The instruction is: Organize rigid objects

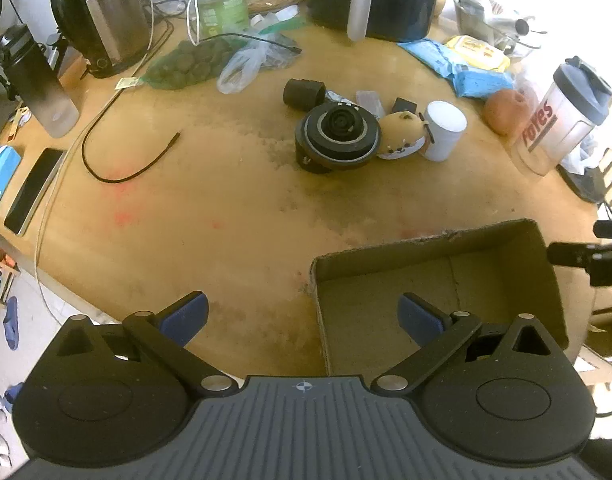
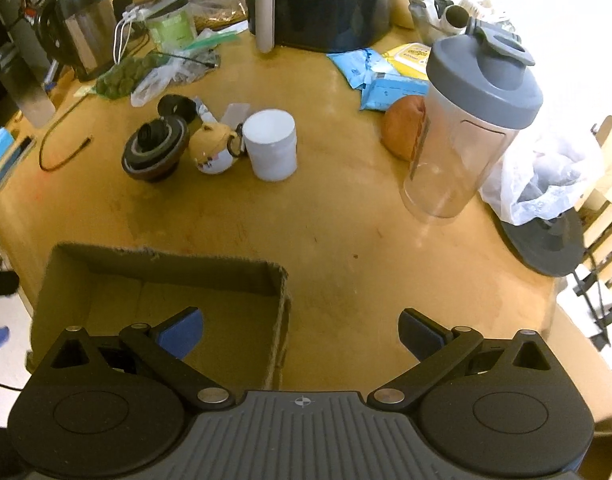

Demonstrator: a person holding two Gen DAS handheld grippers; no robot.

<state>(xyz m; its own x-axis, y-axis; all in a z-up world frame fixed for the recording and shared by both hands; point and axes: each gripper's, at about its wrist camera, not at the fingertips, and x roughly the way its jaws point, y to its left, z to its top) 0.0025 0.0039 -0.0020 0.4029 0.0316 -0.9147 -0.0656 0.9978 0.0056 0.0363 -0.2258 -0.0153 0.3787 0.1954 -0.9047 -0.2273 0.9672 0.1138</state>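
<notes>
At the near table edge, the left gripper (image 1: 302,314) and right gripper (image 2: 301,330) are held released and empty over the empty cardboard box (image 1: 502,240). The rigid objects are clustered far off: black disc (image 1: 338,136), white cylinder (image 1: 442,130). Neighbours may be toppled if either is approached carelessly.

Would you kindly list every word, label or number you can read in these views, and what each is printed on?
"...ores", red letters, start cut off: on the clear shaker bottle.
Yellow wipes pack: print too blurred to read.
Green-labelled tub: label too blurred.
Blue packets: no legible text.
Blue box: white marks, unreadable.
</notes>
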